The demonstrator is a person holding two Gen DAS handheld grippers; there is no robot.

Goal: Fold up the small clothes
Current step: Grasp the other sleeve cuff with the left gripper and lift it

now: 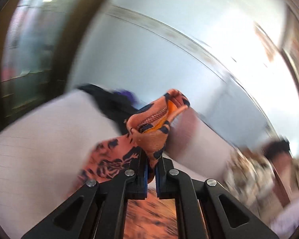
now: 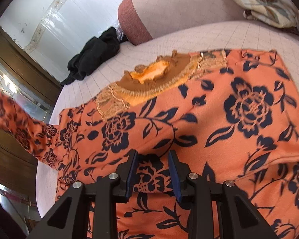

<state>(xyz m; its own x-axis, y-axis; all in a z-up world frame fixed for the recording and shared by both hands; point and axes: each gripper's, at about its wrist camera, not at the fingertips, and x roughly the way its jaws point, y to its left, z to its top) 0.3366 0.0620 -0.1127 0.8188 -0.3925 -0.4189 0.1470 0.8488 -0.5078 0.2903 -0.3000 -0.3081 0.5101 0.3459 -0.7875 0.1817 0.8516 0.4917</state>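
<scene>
The orange top (image 2: pixel 199 119) lies spread on the bed (image 2: pixel 189 39). The left gripper (image 1: pixel 151 171) is clamped on its sleeve (image 1: pixel 155 127), lifted off the bed. The right gripper (image 2: pixel 153 171) hangs partly open over the top, its fingers (image 2: pixel 132 169) gripping nothing.

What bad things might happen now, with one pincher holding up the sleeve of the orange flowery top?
1. The left gripper pinches only the cuff of the orange top with dark blue flowers; the cloth could slip out.
2. The right gripper has a pinch of cloth between its fingers, so a pull on the sleeve could drag the top crooked.
3. The sleeve could flop onto the frilly collar wrinkled.
</scene>
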